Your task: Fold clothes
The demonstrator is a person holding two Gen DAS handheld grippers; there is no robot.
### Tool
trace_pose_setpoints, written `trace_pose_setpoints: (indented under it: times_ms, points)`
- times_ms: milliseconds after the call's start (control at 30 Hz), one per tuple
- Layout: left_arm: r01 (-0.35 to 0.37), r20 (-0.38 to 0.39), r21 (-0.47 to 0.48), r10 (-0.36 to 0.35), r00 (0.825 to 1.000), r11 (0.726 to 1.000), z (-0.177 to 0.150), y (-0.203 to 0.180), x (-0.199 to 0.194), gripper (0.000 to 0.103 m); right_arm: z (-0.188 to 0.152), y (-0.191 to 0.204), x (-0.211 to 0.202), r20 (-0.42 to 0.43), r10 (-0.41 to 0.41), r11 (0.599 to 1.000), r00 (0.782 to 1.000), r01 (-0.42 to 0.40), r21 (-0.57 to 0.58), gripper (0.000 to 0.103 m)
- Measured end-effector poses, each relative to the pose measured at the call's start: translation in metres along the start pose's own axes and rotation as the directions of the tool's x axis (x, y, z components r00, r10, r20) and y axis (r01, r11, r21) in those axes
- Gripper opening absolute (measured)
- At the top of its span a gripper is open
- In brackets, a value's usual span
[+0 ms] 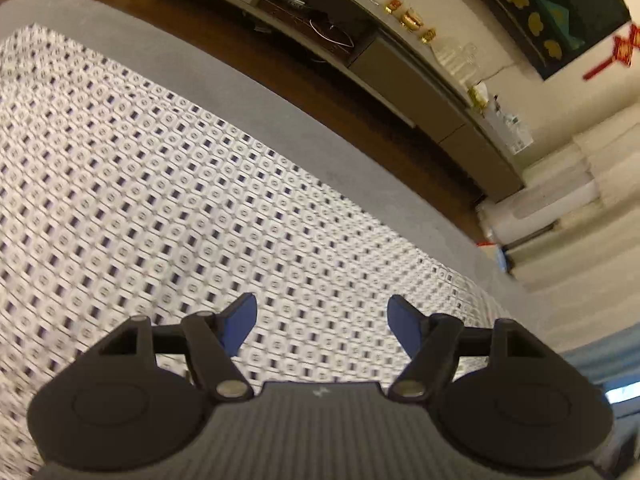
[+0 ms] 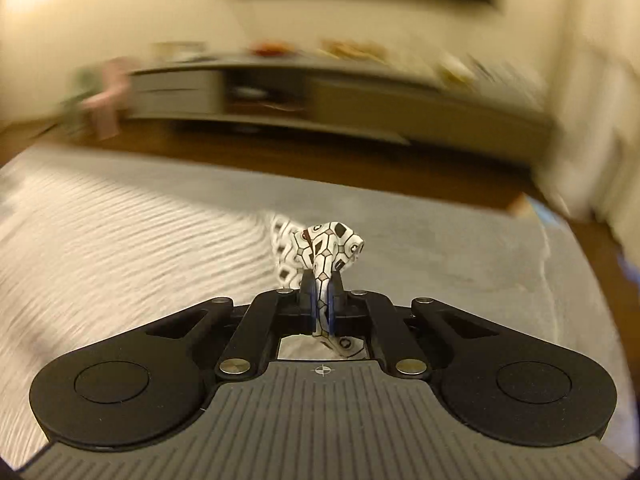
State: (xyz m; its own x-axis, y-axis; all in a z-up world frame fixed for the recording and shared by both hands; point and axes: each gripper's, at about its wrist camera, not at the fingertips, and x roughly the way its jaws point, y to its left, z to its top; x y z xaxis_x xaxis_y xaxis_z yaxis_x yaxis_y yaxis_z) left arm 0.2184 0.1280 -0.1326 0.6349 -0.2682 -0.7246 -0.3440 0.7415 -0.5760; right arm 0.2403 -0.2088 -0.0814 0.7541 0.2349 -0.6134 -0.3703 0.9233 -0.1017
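Observation:
A white garment (image 1: 168, 184) printed with small dark squares and rings lies spread flat over a grey surface (image 1: 280, 120). My left gripper (image 1: 322, 312) hovers over it, open, with nothing between its blue pads (image 1: 240, 320). In the right wrist view my right gripper (image 2: 320, 288) is shut on a bunched edge of the same patterned garment (image 2: 328, 248), which sticks up in a puckered fold above the fingertips. The rest of the cloth (image 2: 120, 232) trails off to the left, blurred by motion.
The grey surface's far edge (image 2: 360, 196) borders a brown wooden floor (image 1: 320, 92). Beyond it runs a long low cabinet (image 1: 400, 60) with ornaments and bottles on top. A dark framed picture (image 1: 560, 4) hangs on the wall. Pale boxes (image 1: 520, 216) stand at the right.

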Motion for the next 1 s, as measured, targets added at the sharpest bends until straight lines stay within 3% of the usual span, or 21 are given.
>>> trace_pose_setpoints:
  times_ms: [67,167,300,333,400,433,600,700,800,867,900,1000]
  points:
    - [0.016,0.012,-0.041,-0.015,1.000,0.999,0.000,0.003,0.009,0.076,-0.028,0.006,-0.035,-0.028,-0.025,0.999,0.999,0.024,-0.041,0.000]
    - [0.011,0.003,-0.078,-0.011,1.000,0.997,-0.008,0.005,0.032,0.076,-0.064,0.000,-0.052,-0.091,-0.113,0.993,0.989,0.110,-0.038,0.000]
    - [0.008,-0.020,-0.152,-0.011,1.000,0.988,-0.025,0.019,0.051,0.075,-0.087,-0.008,-0.060,-0.087,-0.115,0.990,0.990,0.121,0.070,0.001]
    - [0.020,-0.015,-0.172,-0.023,1.000,0.985,-0.030,0.025,0.050,0.075,-0.091,-0.008,-0.060,-0.082,-0.126,0.987,0.989,0.133,0.089,0.005]
    - [0.058,0.002,-0.194,-0.058,0.998,0.979,-0.037,0.037,0.040,0.075,-0.100,-0.010,-0.056,-0.078,-0.146,0.977,0.986,0.156,0.143,0.025]
    - [0.066,0.013,-0.196,-0.064,0.998,0.978,-0.040,0.044,0.035,0.075,-0.105,-0.011,-0.056,-0.083,-0.153,0.970,0.985,0.166,0.175,0.039]
    - [0.033,0.034,-0.217,-0.026,0.999,0.976,-0.039,0.085,0.001,0.075,-0.118,-0.022,-0.082,-0.092,-0.106,0.939,0.990,0.130,0.317,0.044]
    - [0.014,0.047,-0.229,-0.004,0.999,0.973,-0.032,0.100,-0.012,0.076,-0.119,-0.035,-0.104,-0.031,-0.026,0.873,0.999,0.038,0.486,0.057]
    - [0.020,0.041,-0.238,-0.011,0.999,0.971,-0.021,0.105,-0.013,0.077,-0.122,-0.047,-0.115,0.056,0.096,0.735,0.994,-0.109,0.669,0.062]
    - [0.016,0.033,-0.233,-0.008,0.999,0.972,-0.014,0.107,-0.008,0.077,-0.120,-0.047,-0.113,0.085,0.151,0.654,0.985,-0.164,0.738,0.070]
    - [0.009,0.029,-0.234,-0.002,1.000,0.972,-0.013,0.108,-0.004,0.077,-0.115,-0.044,-0.110,0.076,0.142,0.662,0.987,-0.152,0.734,0.071]
    - [0.014,0.020,-0.254,-0.009,1.000,0.967,-0.010,0.113,0.010,0.077,-0.101,-0.028,-0.101,0.022,0.035,0.758,0.999,-0.041,0.651,0.077]
